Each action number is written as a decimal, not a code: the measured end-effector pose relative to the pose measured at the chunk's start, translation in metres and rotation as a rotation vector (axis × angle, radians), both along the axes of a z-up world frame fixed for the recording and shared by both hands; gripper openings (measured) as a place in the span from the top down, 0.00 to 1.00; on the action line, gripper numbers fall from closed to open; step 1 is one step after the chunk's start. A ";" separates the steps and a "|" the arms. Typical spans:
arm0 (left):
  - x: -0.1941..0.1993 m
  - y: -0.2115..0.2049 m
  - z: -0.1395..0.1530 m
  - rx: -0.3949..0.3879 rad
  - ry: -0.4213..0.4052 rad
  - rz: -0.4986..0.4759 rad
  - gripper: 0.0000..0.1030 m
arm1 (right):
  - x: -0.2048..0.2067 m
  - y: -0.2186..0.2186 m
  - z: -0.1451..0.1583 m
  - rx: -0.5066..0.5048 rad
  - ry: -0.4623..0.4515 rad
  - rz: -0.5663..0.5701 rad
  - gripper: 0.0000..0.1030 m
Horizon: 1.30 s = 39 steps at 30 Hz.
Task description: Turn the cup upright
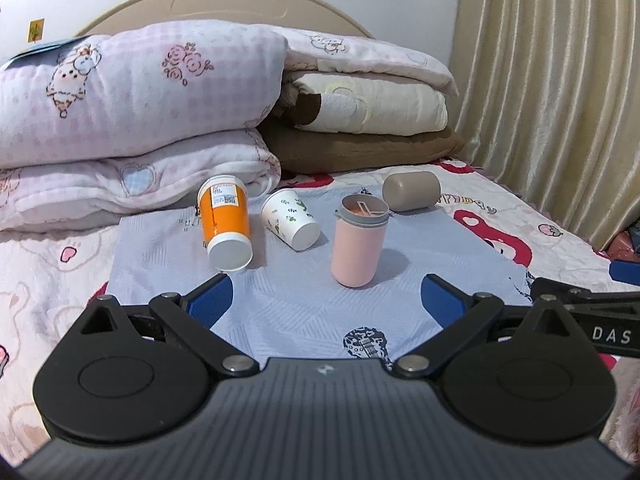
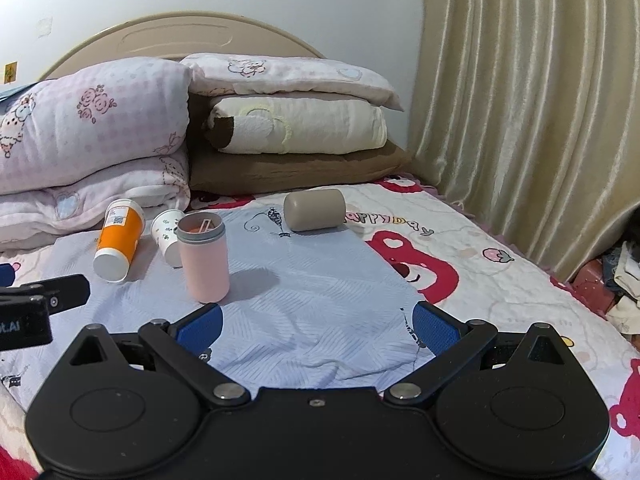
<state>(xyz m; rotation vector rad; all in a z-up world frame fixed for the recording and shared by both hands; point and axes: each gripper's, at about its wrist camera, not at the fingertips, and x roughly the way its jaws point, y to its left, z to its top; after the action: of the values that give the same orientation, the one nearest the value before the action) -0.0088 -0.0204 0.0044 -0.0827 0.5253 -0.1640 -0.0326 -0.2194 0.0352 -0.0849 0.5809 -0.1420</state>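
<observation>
A pink cup (image 1: 357, 242) with a grey rim stands upright on the pale blue cloth (image 1: 280, 312); it also shows in the right wrist view (image 2: 203, 258). An orange cup (image 1: 225, 226) (image 2: 119, 239), a white paper cup (image 1: 291, 219) (image 2: 169, 234) and a taupe cup (image 1: 411, 191) (image 2: 315, 209) lie on their sides. My left gripper (image 1: 326, 300) is open and empty, short of the pink cup. My right gripper (image 2: 317, 326) is open and empty, to the right of the pink cup and nearer than it.
Folded pink quilts (image 1: 132, 92) and stacked pillows (image 1: 360, 120) lie behind the cups against the headboard. A cream curtain (image 2: 528, 100) hangs at the right. The bed's right edge (image 2: 592, 300) drops off to clothes on the floor.
</observation>
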 end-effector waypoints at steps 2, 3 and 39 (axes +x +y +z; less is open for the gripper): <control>0.001 0.001 -0.001 -0.002 0.007 0.004 0.01 | 0.001 0.000 0.000 0.001 0.003 0.002 0.00; 0.001 0.001 -0.001 -0.002 0.010 0.005 0.00 | 0.001 0.000 0.000 0.002 0.004 0.003 0.00; -0.002 0.002 0.000 0.002 0.014 0.027 0.00 | 0.000 0.001 -0.004 0.015 0.017 -0.008 0.00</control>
<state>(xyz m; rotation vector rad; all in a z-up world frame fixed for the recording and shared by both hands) -0.0103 -0.0182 0.0048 -0.0887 0.5382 -0.1366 -0.0326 -0.2183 0.0314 -0.0696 0.5992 -0.1450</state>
